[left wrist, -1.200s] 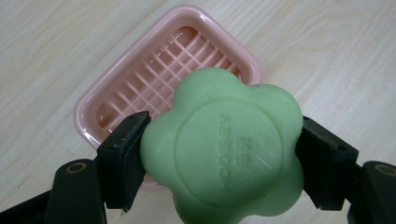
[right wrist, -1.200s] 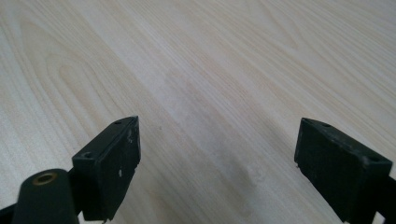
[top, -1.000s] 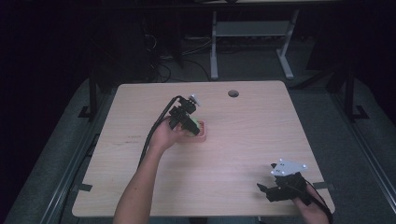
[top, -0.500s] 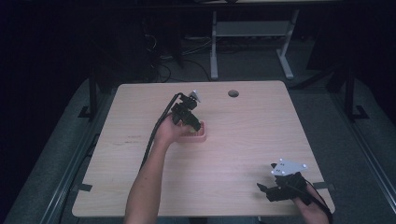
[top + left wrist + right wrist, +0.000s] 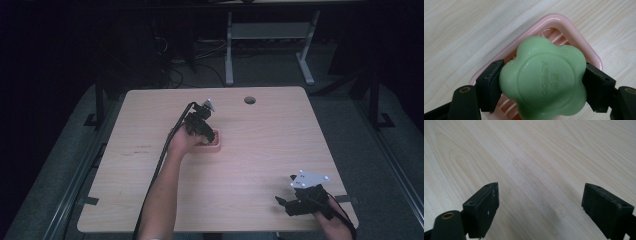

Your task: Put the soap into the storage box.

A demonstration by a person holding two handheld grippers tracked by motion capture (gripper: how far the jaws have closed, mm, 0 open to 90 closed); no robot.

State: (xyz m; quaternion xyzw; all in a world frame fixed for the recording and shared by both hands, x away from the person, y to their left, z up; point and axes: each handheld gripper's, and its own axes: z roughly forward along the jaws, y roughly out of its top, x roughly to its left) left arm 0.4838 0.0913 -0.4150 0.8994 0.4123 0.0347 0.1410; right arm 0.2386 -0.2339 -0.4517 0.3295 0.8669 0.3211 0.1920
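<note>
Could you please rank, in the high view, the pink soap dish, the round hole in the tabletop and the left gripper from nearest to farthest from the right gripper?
Measured from the right gripper at the table's near right corner:
1. Pink soap dish, mid-table, left of centre.
2. Left gripper, just beyond the dish, over its far-left side.
3. Round hole, near the far edge.

The last two are close.

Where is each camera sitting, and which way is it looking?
High view: above the table's near side, facing forward and down on the wooden table; both forearms and grippers show.
Left gripper view: rides the left gripper, facing down; jaws pinch a green flower-shaped soap over a pink slatted soap dish.
Right gripper view: rides the right gripper, facing bare tabletop; jaws apart.
Shared: the dish.
</note>
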